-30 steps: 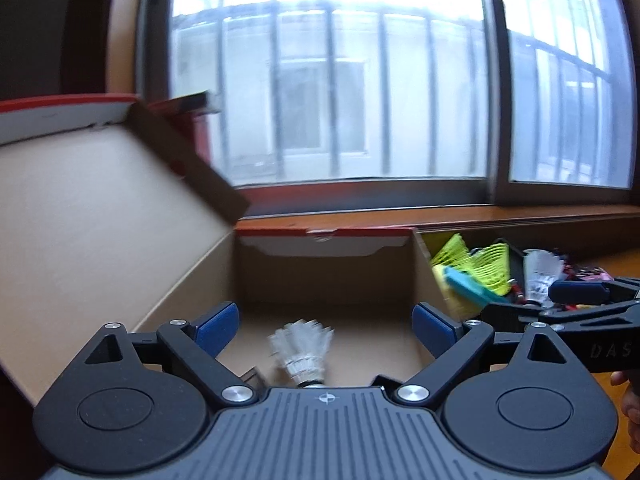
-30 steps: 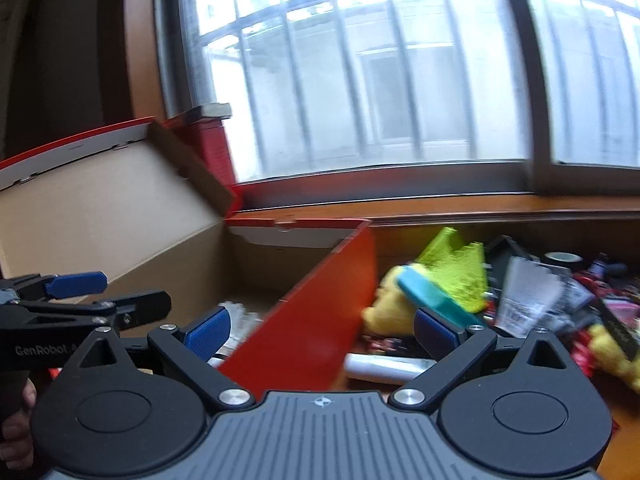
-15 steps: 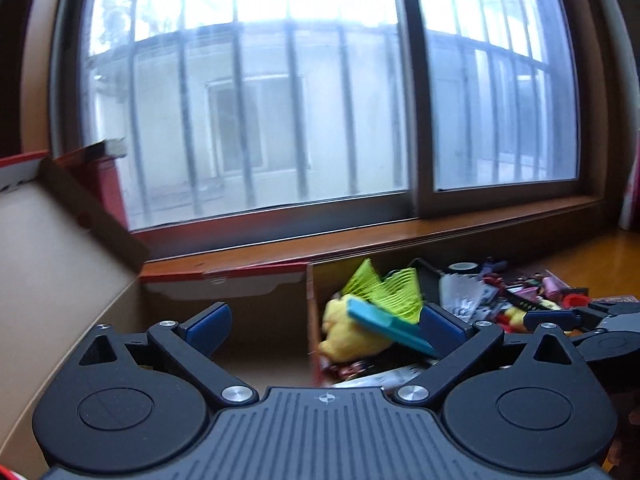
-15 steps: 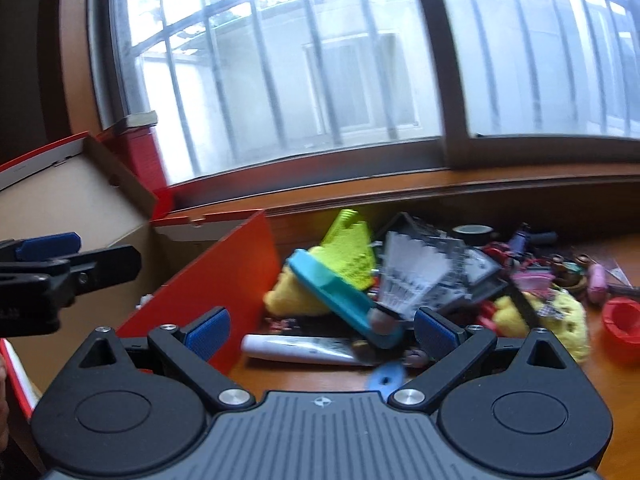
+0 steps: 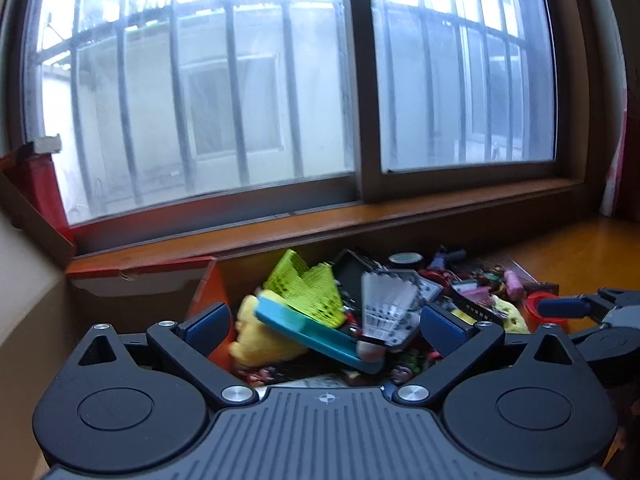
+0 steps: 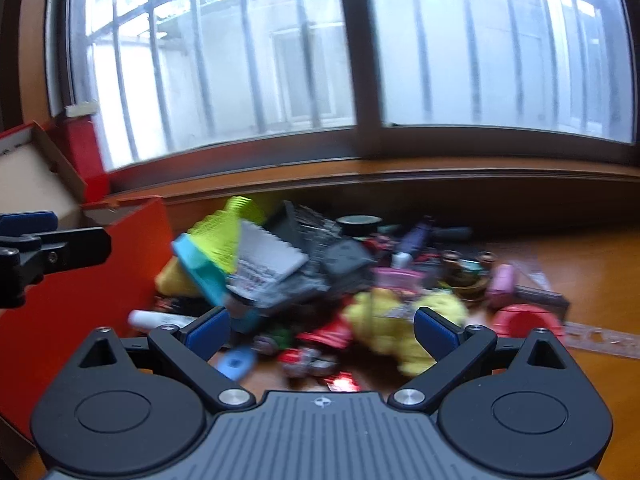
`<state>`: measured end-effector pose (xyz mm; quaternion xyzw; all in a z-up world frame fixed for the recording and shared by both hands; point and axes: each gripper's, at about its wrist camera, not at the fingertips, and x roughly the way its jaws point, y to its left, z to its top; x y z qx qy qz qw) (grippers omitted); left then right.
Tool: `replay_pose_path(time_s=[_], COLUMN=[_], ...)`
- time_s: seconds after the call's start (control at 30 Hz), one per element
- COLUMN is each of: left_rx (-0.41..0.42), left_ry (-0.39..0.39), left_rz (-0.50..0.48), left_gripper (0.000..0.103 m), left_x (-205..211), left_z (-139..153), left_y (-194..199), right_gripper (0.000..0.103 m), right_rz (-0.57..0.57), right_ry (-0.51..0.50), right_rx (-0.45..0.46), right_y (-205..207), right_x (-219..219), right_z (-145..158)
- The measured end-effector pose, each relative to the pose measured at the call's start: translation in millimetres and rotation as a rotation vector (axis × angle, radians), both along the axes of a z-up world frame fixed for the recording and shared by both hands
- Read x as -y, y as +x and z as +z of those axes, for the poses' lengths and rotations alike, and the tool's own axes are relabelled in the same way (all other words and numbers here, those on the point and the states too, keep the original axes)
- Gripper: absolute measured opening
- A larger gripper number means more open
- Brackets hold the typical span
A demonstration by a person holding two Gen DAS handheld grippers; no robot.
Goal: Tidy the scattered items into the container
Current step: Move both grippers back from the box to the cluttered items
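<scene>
Beneath the barred window, clutter including a white shuttlecock [image 5: 386, 306] still lies beside the cardboard box [image 6: 100, 264]; left gripper [image 5: 324, 326] and right gripper [image 6: 322, 330] gape wide, empty.

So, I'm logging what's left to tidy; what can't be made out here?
- Box interior: hidden by its red wall in the right wrist view, cut off in the left.
- Small items behind the white shuttlecock: motion-blurred, overlapping.
- Table nearest both cameras: covered by gripper bodies.

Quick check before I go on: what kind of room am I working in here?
Probably a room in a home: a barred sliding window over a wooden sill, with toys and shuttlecocks heaped on a wooden surface beside a cardboard box.
</scene>
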<state>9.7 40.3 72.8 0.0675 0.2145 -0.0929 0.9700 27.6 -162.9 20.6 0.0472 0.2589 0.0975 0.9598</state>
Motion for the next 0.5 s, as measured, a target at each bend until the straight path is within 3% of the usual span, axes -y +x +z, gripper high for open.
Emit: replay_pose_path(time_s=[0.5], left_rx=[-0.167], left_ry=[0.139], left_rz=[0.001], left_gripper=[0.102], left_x=[65.8], left_z=[-67.3], left_y=[10.7], right_gripper=[0.099], right_rz=[-0.064], right_ry=[-0.09], right_rx=[-0.056], right_y=[13.2], right_x=[82.8], right_z=[-29.3])
